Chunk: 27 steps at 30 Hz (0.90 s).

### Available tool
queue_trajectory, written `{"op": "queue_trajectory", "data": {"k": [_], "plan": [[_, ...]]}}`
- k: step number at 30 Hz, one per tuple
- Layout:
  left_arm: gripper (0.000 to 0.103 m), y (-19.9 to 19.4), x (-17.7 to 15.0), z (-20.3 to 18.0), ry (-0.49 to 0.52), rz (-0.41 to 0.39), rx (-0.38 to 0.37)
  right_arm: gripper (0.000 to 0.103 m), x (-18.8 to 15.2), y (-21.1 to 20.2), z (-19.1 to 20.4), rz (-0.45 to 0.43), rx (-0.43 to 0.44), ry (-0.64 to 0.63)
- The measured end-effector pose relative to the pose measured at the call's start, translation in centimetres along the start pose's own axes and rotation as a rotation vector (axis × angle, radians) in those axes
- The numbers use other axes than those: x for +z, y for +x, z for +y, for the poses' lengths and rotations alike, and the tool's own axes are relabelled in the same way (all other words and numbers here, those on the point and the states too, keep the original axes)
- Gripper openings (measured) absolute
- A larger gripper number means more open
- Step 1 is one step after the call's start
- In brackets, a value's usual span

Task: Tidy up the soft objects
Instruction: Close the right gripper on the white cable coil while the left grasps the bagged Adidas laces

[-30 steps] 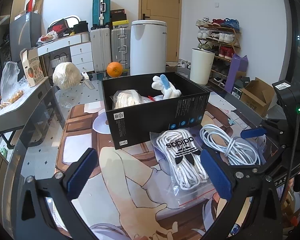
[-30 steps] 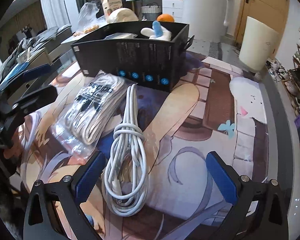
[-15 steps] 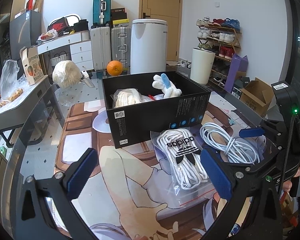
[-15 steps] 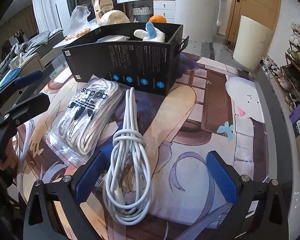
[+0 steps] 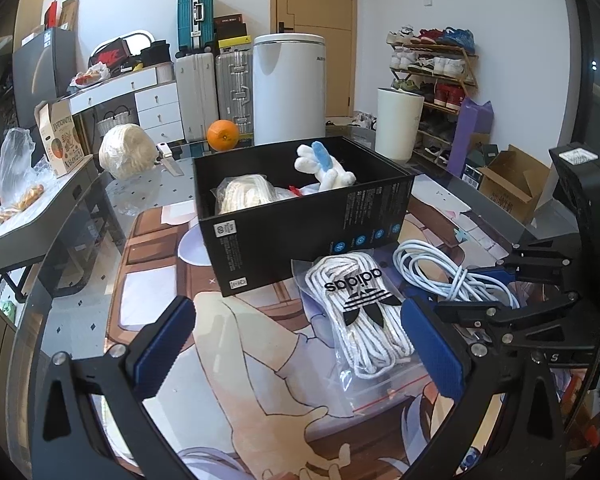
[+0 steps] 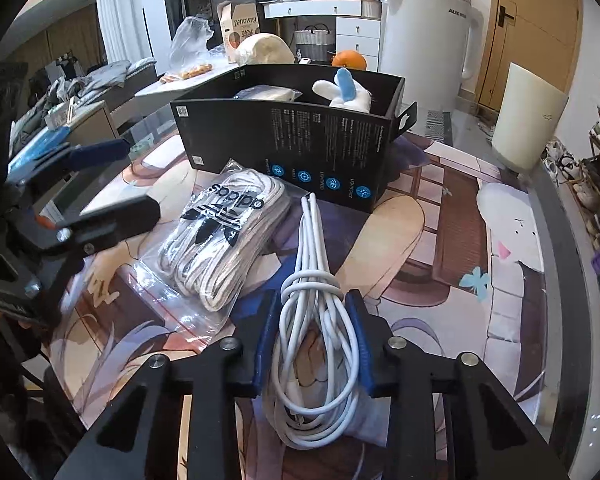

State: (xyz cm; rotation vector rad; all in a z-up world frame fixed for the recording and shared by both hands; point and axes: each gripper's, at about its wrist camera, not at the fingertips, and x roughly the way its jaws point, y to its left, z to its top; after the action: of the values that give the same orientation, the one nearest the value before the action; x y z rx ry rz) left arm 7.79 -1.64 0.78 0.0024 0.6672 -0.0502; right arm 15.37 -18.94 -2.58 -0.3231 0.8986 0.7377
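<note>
A bundled white cable (image 6: 316, 320) lies on the printed mat, and my right gripper (image 6: 314, 320) is closing around it. Its blue pads touch the loops on both sides. In the left wrist view the same right gripper (image 5: 474, 294) sits over the cable (image 5: 440, 272). A clear bag of white adidas laces (image 5: 360, 312) (image 6: 224, 236) lies just left of the cable. My left gripper (image 5: 300, 344) (image 6: 136, 178) hovers open, the laces bag by its right finger. Behind stands an open black box (image 5: 300, 232) (image 6: 300, 148) holding a white-and-blue plush toy (image 5: 324, 168) (image 6: 344, 92) and a bagged cream bundle (image 5: 244, 196).
An orange (image 5: 222, 134) and a round cream bundle (image 5: 126, 156) sit on the glass table beyond the box. A white bin (image 5: 398, 122) and a shoe rack (image 5: 436, 72) stand to the right. The table's curved edge (image 6: 552, 240) runs along the right side.
The right gripper's jaws went from wide open to closed in against the white cable. The left gripper and the other objects stayed where they were.
</note>
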Motion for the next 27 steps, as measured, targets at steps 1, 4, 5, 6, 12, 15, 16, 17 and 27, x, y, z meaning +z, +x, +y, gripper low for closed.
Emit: {"op": "queue_trajectory", "data": {"k": [1, 4, 5, 6, 12, 15, 16, 17, 27], "plan": [[0.103, 0.1, 0.0, -0.2, 0.003, 0.003, -0.002, 0.032, 0.0, -0.1, -0.1, -0.004, 0.009, 0.008], [0.103, 0.5, 0.2, -0.7, 0.014, 0.02, -0.01, 0.031, 0.0, -0.3, -0.4, -0.014, 0.005, 0.014], [0.103, 0.6, 0.3, -0.9, 0.021, 0.026, -0.009, 0.031, 0.1, -0.4, -0.5, -0.014, 0.004, 0.014], [0.103, 0.8, 0.3, -1.3, 0.032, 0.032, -0.007, 0.031, 0.1, -0.5, -0.6, -0.014, 0.008, 0.016], [0.103, 2.6, 0.4, -3.3, 0.093, 0.113, 0.005, 0.03, 0.0, -0.9, -1.0, -0.016, 0.009, 0.021], [0.103, 3.9, 0.5, -3.7, 0.096, 0.158, 0.01, 0.03, 0.0, -0.9, -1.1, -0.009, 0.005, 0.017], [0.103, 4.1, 0.5, -3.9, 0.093, 0.167, 0.006, 0.03, 0.0, -0.8, -1.2, -0.005, 0.002, 0.015], [0.103, 4.4, 0.5, -3.9, 0.087, 0.175, -0.001, 0.03, -0.1, -0.8, -1.2, 0.003, 0.0, 0.012], [0.103, 6.3, 0.9, -3.9, 0.046, 0.26, -0.007, 0.03, -0.4, -0.7, -1.4, 0.026, -0.007, -0.001]]}}
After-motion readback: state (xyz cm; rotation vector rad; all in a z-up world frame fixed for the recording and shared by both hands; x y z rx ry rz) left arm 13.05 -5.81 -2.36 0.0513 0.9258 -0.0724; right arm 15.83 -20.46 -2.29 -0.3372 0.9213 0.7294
